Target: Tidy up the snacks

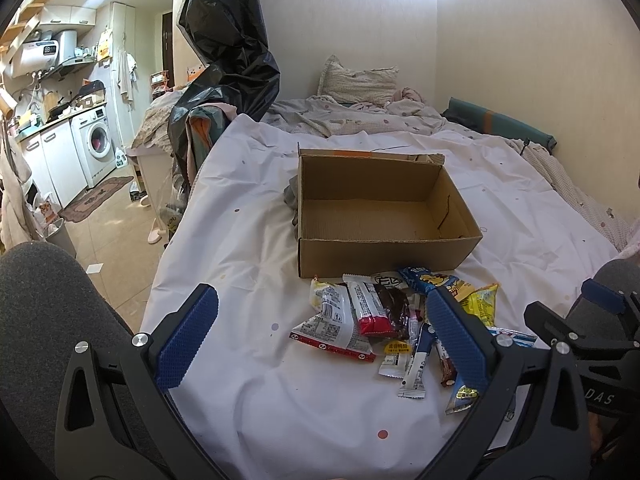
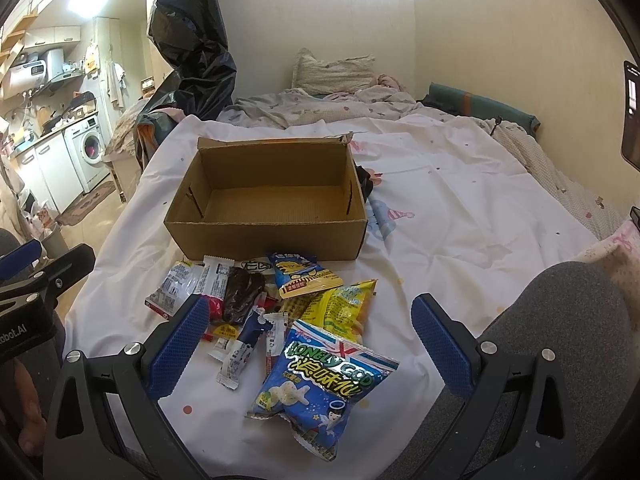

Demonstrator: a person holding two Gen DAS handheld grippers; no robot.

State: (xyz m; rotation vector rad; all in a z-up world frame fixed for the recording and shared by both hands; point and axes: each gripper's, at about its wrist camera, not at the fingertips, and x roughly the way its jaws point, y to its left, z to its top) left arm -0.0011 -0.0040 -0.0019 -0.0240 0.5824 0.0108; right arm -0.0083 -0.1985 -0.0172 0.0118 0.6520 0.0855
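Right wrist view is showing the box [image 2: 266, 204] sitting empty on the sheet [image 2: 460, 240], with the snack pile [image 2: 272, 304] lying just in front of its near wall. Nothing is in the box yet, so I'd say you're at the very start.

You're holding the right gripper [image 2: 304, 344] spread wide, empty, over the blue bag [image 2: 320, 384], which is the piece of the pile farthest from the box. Left gripper [image 1: 320, 336] is also spread and empty, hovering over the box-side half of the pile, above the red bar [image 1: 370, 308] and white packet [image 1: 332, 324].

Risks I'm seeing:
- Packets are overlapping. Closing on one is likely dragging a neighbour along, then dropping it short of the box.
- Blue bag is looking puffy and slick. Pinching the inflated middle may be squeezing it out of the pads, or crushing the contents. Going for a sealed edge looks safer.
- Thin sticks [image 2: 240, 354] beside the blue bag are lying flat on soft bedding. Pads may be catching the sheet instead and tugging the whole pile.
- Box is light and is resting on a soft bed. Bumping its near wall could be shoving or tipping it.
- Both grippers are working close together in front of the box, so collision is possible.
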